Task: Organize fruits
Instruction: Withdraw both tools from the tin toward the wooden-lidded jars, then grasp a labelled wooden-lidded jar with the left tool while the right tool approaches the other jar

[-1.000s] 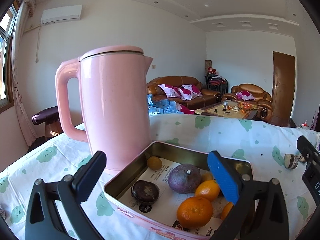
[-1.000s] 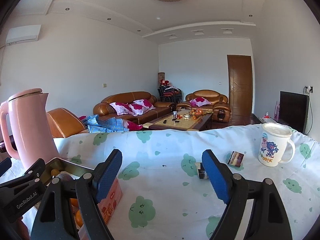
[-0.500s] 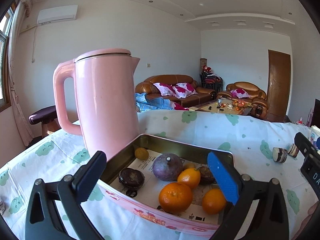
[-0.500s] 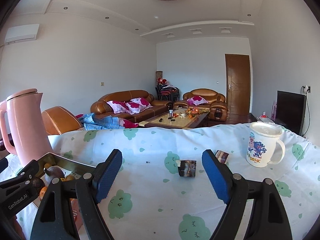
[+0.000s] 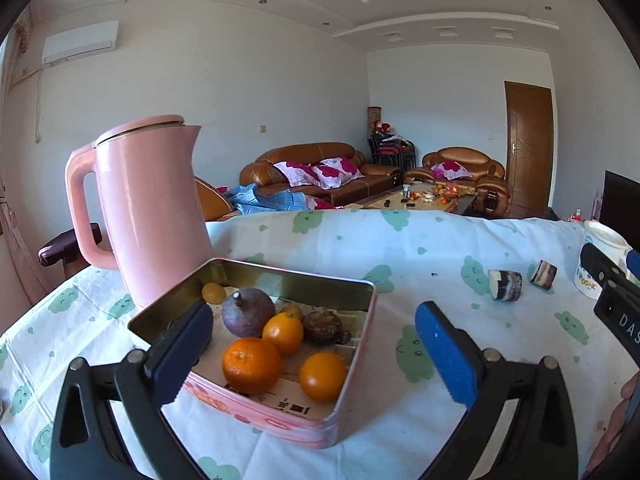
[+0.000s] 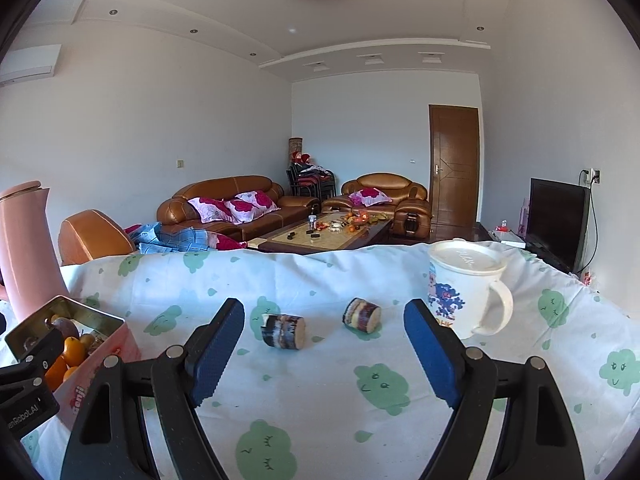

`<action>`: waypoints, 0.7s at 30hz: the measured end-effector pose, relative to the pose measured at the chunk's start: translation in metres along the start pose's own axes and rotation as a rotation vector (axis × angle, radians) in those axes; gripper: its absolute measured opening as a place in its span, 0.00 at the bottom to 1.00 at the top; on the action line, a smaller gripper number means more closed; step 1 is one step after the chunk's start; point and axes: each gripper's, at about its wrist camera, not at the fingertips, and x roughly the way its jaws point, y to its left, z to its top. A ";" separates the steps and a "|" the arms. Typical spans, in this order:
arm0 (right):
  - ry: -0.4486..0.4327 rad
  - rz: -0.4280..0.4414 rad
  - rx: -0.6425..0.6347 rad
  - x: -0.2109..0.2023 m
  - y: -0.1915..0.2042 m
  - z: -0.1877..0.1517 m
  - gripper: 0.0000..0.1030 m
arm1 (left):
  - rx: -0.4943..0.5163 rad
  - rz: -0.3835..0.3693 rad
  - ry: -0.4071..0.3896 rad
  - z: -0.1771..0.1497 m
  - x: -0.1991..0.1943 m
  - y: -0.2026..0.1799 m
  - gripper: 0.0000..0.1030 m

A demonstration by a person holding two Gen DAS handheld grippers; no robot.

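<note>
Oranges [image 5: 252, 365] in tin [image 5: 320, 426]; mug handle [image 6: 498, 308] rightward.

two cut sugarcane pieces [image 6: 283, 331] on the cloud-print cloth [image 6: 380, 392] between the open right tool's [image 6: 324, 344] pads, nothing gripped

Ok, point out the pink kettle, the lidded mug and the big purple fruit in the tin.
pink kettle [image 5: 156, 216], left wrist view, middle of its body
lidded mug [image 6: 460, 296], right wrist view, printed side
purple fruit [image 5: 248, 314], left wrist view, its skin

A pink kettle [image 5: 148, 208] stands far left of the claw. A white mug [image 6: 466, 292] sits just right of it.
</note>
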 end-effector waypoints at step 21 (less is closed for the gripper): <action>0.177 -0.009 0.124 0.036 -0.106 -0.001 0.81 | 0.156 -0.187 0.148 0.010 0.024 -0.120 1.00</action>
